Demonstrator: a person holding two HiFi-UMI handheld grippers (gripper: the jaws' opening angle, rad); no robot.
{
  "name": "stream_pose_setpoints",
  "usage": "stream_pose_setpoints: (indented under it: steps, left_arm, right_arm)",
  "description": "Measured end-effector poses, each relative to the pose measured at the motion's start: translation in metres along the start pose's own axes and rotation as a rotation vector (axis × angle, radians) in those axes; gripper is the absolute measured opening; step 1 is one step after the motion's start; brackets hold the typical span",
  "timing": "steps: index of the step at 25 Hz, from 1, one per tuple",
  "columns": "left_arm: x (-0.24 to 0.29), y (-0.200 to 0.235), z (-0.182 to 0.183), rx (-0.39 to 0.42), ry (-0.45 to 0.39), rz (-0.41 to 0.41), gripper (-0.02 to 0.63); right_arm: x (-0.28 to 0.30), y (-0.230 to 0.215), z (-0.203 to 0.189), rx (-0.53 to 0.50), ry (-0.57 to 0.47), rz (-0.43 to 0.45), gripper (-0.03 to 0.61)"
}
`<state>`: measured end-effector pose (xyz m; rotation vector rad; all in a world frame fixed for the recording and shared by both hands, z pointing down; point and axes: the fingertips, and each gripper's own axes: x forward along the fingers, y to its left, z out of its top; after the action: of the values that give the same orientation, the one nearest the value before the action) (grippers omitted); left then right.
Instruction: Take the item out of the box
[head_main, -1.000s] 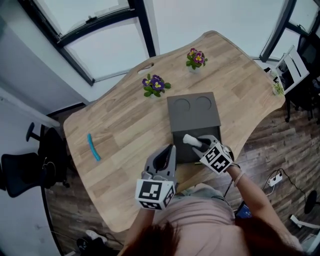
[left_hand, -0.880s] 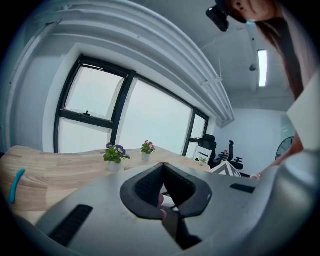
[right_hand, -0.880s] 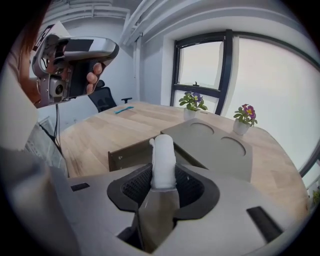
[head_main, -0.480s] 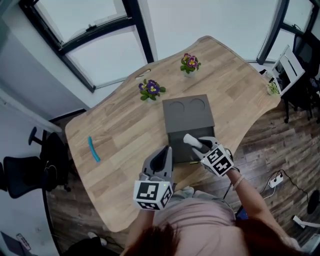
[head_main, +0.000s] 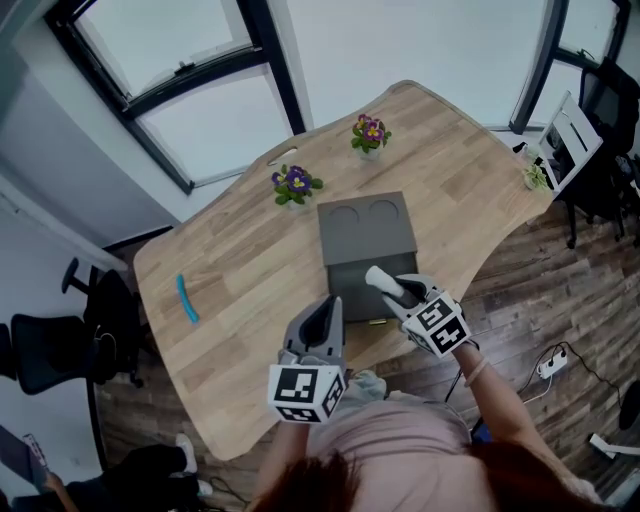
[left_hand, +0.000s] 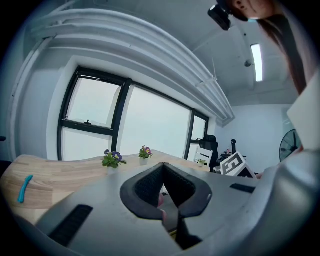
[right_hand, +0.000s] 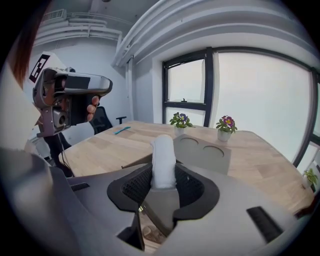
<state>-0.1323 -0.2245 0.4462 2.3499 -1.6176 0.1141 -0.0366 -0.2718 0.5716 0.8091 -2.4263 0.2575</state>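
A dark grey box with two round recesses in its top lies mid-table; it also shows in the right gripper view. My right gripper is above the box's near end, shut on a white cylindrical item. That white item stands upright out of the jaws of the right gripper. My left gripper is held off the table's near edge, left of the box. Its jaws meet at the tips and hold nothing in the left gripper view.
Two small pots of purple flowers stand beyond the box. A teal stick lies at the table's left. Black office chairs stand on the floor at the left, and a power strip lies at the right.
The right gripper has risen a little over the box's near end with the white item still in its jaws. The left gripper has shifted slightly and stays shut.
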Motion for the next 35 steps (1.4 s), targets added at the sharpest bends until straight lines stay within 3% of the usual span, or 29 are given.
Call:
stream_pose_setpoints:
  steps: [35]
  left_arm:
    - [-0.052, -0.074, 0.014, 0.056, -0.070, 0.050, 0.000]
  right_arm:
    - [-0.134, 0.017, 0.022, 0.140, -0.288, -0.064, 0.129]
